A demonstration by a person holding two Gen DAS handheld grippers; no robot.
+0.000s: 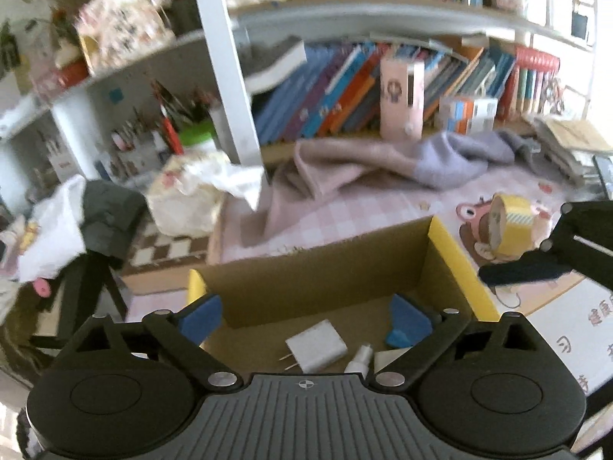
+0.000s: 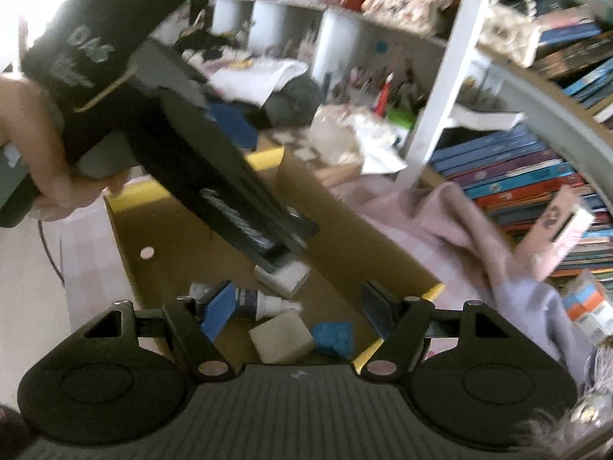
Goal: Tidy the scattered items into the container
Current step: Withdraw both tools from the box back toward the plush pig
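Where it lies boxed, white charger (image 1: 317, 349) shows metal prongs.

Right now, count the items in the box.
4 in the box: charger mid-floor, bottle just left of it, pale block nearest the right camera, blue lump right of the block. More may be hidden.
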